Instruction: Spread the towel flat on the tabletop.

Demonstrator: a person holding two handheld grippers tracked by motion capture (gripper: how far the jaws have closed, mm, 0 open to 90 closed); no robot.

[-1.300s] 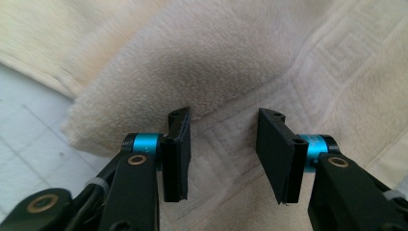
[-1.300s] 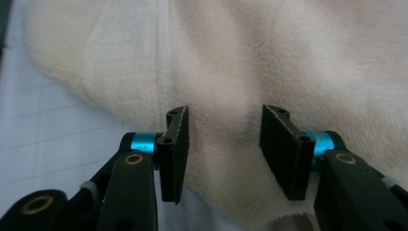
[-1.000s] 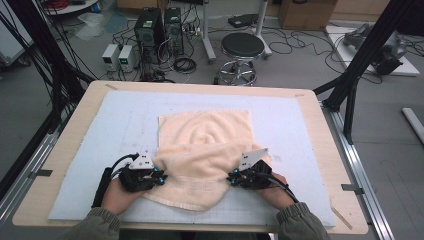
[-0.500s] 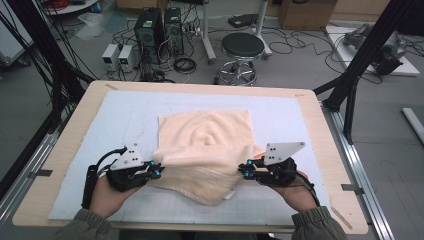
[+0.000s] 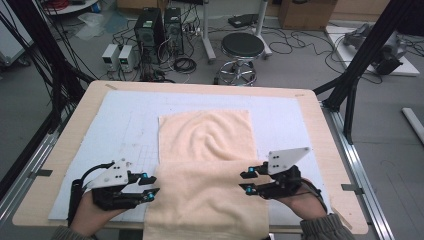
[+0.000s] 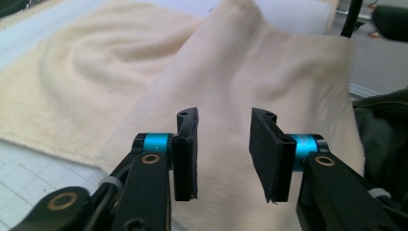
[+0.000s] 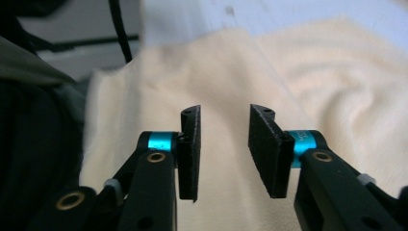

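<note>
A cream towel lies on the white mat; its far half is spread flat with soft wrinkles. A paler near flap overlaps it and reaches past the table's front edge. My left gripper stands at the flap's left edge and my right gripper at its right edge. Both have just been opening. In the left gripper view the jaws stand apart with nothing pinched and the towel beyond them. In the right gripper view the right gripper is likewise open over the towel.
The wooden table carries the mat, with bare mat to the left and right of the towel. Black frame posts stand at the table's sides. On the floor behind are a stool and computer towers.
Both grippers rose and let go of the towel's near edge, their jaws now apart. The bunched near part has become a flat flap reaching over the front edge.
</note>
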